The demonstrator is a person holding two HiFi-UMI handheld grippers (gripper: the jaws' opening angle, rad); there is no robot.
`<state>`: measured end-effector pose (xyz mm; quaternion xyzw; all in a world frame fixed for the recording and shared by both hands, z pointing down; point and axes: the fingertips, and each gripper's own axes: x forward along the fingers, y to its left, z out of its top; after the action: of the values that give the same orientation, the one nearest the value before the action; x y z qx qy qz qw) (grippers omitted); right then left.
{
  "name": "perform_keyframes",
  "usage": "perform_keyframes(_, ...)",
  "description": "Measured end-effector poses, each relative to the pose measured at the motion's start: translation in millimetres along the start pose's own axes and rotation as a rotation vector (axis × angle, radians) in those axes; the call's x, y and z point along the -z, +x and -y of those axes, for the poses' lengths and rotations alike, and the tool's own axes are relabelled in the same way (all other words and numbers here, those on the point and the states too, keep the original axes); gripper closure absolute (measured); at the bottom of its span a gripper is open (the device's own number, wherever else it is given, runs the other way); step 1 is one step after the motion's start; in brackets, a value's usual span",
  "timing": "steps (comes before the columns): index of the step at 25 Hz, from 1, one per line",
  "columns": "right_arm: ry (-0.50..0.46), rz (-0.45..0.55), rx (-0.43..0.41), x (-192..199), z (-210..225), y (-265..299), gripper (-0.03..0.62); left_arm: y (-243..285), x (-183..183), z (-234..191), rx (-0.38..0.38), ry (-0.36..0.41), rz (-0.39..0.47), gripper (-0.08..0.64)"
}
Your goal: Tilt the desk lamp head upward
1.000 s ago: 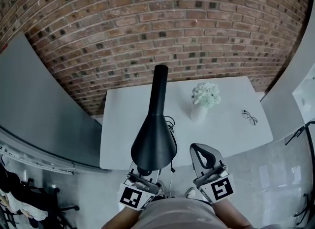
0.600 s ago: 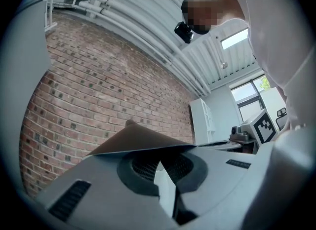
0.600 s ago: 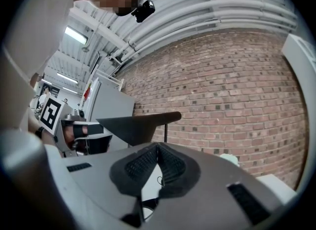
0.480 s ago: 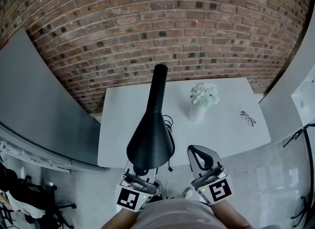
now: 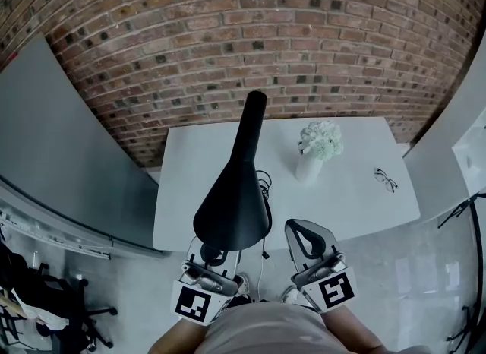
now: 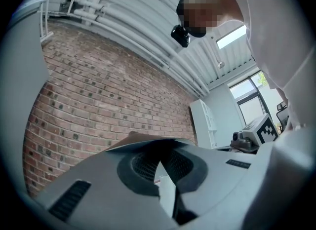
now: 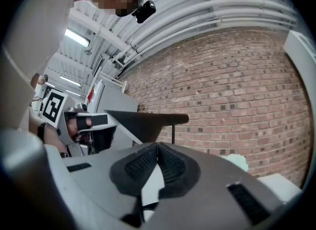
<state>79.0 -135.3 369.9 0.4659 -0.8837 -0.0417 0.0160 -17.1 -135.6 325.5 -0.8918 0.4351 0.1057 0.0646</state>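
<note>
Pinching the desk lamp head (image 5: 231,208) rim w/ left gripper (image 5: 211,254) — head approx level, tilt prob. near done; right gripper (image 5: 304,228) pressed together, empty.

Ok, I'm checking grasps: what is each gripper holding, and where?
The left gripper pinches the lamp head at its wide rim. The right gripper is shut on nothing.

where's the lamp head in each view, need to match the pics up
Head view: lamp head, a black cone at lower centre, over the table's near edge.
Left gripper view: thin brownish edge at low centre.
Right gripper view: dark wedge left of centre.
Shared landmark: brick wall behind it in all three.
</note>
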Motion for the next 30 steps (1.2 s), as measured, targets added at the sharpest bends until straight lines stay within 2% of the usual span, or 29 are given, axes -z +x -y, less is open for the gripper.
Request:
perform_keyframes(12, 0.017, 0.003, -0.005, -2.2, -5.3, -7.7, 0.575, -2.9, -12.1, -3.3, -0.033, 0.008, 0.017, 0.552)
perform_keyframes(23, 0.028, 0.006, -0.024, -2.8, -8.5, -8.3, 0.575, -0.1, -29.6, -6.9, -0.044, 0.050, 0.036, 0.552)
perform_keyframes(27, 0.031, 0.012, -0.032, -3.3, -9.1, -6.9, 0.575, 3.8, -44.0, -7.9, -0.049, 0.078, 0.093, 0.552)
perform_keyframes(30, 0.028, 0.019, -0.039, -3.9, -9.7, -5.4, 0.575, 5.7, -45.1, -7.7, -0.051, 0.070, 0.095, 0.552)
